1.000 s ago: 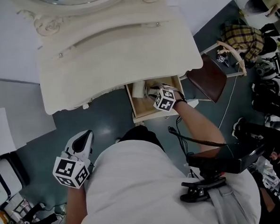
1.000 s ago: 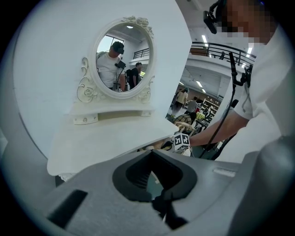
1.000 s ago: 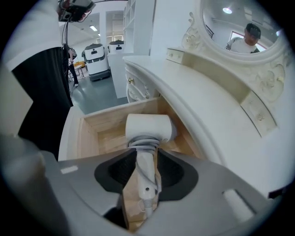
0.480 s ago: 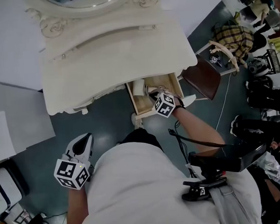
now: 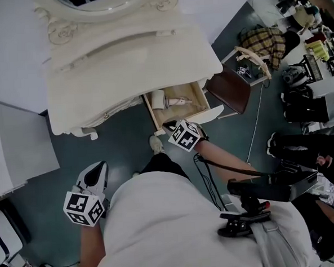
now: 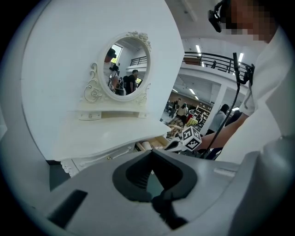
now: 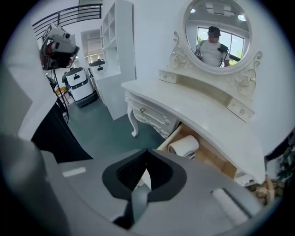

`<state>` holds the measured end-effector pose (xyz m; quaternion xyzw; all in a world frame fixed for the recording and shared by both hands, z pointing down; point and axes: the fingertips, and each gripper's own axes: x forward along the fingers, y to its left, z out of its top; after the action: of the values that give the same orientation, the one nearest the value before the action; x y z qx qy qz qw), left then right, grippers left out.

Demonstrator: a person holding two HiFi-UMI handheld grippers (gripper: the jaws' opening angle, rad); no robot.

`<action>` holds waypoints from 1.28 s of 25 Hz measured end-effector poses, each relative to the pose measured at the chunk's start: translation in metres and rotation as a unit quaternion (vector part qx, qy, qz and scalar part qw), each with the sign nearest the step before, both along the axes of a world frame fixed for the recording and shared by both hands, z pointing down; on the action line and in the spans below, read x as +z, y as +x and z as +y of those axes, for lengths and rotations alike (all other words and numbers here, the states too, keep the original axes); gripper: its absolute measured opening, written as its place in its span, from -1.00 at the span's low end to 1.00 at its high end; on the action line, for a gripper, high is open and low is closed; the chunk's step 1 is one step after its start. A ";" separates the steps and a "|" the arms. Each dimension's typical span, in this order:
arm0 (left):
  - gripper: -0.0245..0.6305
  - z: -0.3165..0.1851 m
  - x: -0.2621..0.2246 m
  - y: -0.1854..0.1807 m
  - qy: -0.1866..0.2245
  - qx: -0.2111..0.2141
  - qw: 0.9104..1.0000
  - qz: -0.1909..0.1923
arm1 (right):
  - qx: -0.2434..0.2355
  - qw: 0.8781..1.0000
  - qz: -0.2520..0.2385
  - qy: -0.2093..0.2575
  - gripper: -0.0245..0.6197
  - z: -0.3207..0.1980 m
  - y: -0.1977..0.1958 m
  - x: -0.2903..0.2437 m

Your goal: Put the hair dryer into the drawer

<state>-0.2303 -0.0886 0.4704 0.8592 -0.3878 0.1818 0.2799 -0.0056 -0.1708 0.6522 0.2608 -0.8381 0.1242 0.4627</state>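
task looks done: white plastic hair dryer (image 5: 169, 100) lies in open pale wooden drawer (image 5: 202, 98); right gripper (image 5: 170, 125) just outside it, jaws together, empty; left gripper (image 5: 96, 173) likewise closed, idle.

Your head camera looks steeply down over your shoulders onto the dressing table (image 5: 129, 64). The left and right gripper views look across at it from lower, opposite sides, the right nearer. All 3 share its mirror (image 6: 122, 67) and open drawer (image 7: 209, 154).
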 end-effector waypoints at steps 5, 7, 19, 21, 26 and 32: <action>-0.92 0.028 0.004 -0.008 0.001 0.006 1.000 0.005 | 0.003 1.000 -0.020 0.005 -0.92 0.043 -0.029 -0.027; -0.92 0.040 0.006 -0.011 0.002 0.009 1.000 0.004 | 0.007 0.999 -0.035 0.008 -0.92 0.061 -0.038 -0.039; -0.92 0.114 0.014 -0.009 0.023 0.028 0.999 0.011 | -0.005 0.996 -0.075 0.043 -0.92 0.161 -0.077 -0.092; -0.92 0.127 0.016 -0.009 0.022 0.031 0.999 0.014 | -0.009 0.996 -0.078 0.046 -0.92 0.178 -0.082 -0.098; -0.92 0.149 0.020 -0.004 0.020 0.043 0.999 0.017 | -0.019 0.995 -0.081 0.053 -0.92 0.210 -0.092 -0.108; -0.92 0.166 0.026 -0.001 0.020 0.063 0.998 0.019 | -0.014 0.994 -0.085 0.063 -0.92 0.234 -0.099 -0.110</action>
<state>-0.2312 0.0774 0.4960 0.8907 -0.3308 0.1748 0.2581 -0.1041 0.0628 0.5423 0.2662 -0.8841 0.0859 0.3744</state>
